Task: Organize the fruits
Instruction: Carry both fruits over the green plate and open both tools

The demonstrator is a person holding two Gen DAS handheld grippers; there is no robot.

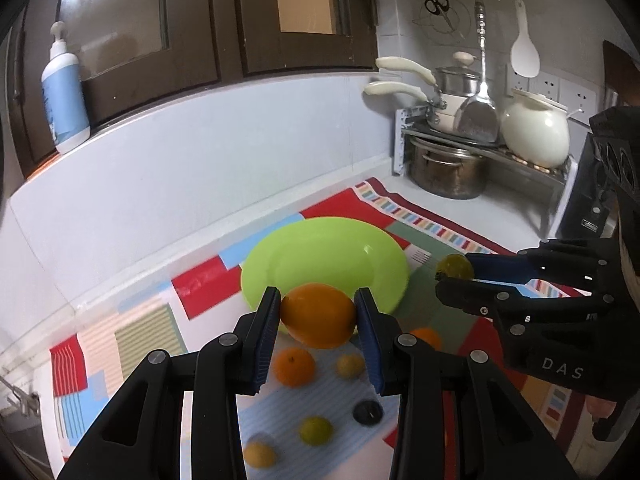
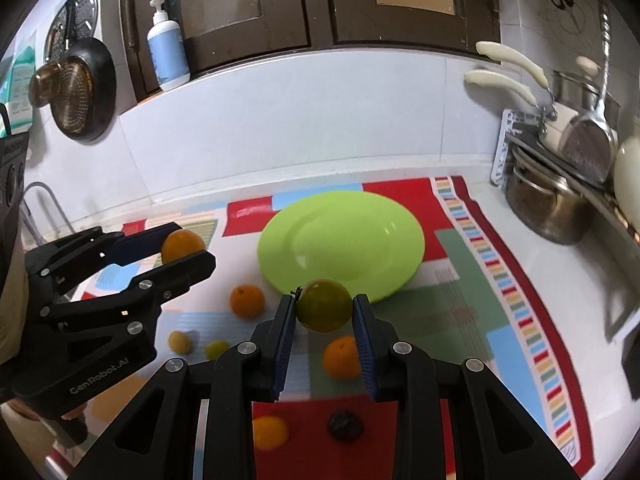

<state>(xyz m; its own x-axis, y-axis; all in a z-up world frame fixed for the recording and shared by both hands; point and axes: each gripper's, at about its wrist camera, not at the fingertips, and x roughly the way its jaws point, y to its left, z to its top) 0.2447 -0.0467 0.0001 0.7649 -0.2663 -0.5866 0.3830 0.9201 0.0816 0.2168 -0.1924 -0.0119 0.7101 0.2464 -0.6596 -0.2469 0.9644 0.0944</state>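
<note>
Left gripper [image 1: 316,314] clamped an orange [image 1: 318,316], right gripper [image 2: 324,312] pinched a green fruit [image 2: 323,305], both poised near the plate [image 2: 384,264], apparently for placing there.

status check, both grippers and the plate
Left gripper shut on orange. Right gripper shut on green fruit. Green plate bare, path clear.
</note>
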